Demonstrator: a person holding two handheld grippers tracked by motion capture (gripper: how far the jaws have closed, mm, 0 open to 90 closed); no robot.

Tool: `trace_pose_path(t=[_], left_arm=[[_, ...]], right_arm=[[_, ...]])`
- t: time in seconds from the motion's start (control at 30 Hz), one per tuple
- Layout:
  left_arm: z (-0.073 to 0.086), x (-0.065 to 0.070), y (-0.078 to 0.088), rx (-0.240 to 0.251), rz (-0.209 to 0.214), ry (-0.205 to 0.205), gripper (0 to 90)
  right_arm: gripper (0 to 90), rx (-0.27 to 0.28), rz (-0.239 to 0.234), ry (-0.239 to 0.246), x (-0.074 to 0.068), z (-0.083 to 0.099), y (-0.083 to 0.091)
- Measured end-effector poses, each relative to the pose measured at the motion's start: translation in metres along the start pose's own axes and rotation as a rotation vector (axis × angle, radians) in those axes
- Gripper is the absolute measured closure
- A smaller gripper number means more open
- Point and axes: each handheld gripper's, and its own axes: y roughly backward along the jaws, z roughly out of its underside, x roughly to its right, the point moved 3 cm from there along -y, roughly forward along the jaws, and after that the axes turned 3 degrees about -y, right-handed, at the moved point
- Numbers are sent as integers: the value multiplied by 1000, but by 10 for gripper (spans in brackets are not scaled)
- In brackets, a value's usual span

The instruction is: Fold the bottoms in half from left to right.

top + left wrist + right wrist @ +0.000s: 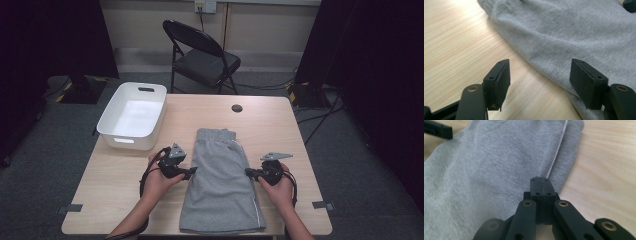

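At desk (125,165) centre lie folded grey shorts (220,185): the right gripper (248,172) is pinched shut on their 3 o'clock edge, the left gripper (192,170) gapes empty at 9 o'clock, so, likely, further folding remains, with the bin (112,117) unused.

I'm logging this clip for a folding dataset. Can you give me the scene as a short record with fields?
surface: wooden table
garment: grey shorts, lying flat, folded lengthwise
left hand-held gripper: open, jaws astride the shorts' edge
right hand-held gripper: shut, tips at the shorts' other edge; whether it pinches cloth can't be told
bin: white tub, table's far left corner
behind table: black folding chair
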Motion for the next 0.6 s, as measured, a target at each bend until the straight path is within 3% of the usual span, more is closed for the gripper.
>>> trace_pose_path(t=[0.03,0.13,0.23,0.3,0.4,0.6], left_arm=[[-1,0,0,3,-1,0,325],[-7,-2,0,13,1,10,314],[-14,-6,-1,21,-2,9,308],[-20,-10,-4,25,-1,17,308],[-27,-15,-10,28,-3,31,309],[-40,-24,-23,23,-13,38,310]], right_arm=[[900,-1,3,2,-1,1,1],[773,23,22,-2,0,-2,4],[662,95,56,-21,4,-15,7],[604,103,65,-25,6,-24,7],[568,107,95,-14,9,-36,4],[497,112,112,-22,16,-53,-6]])
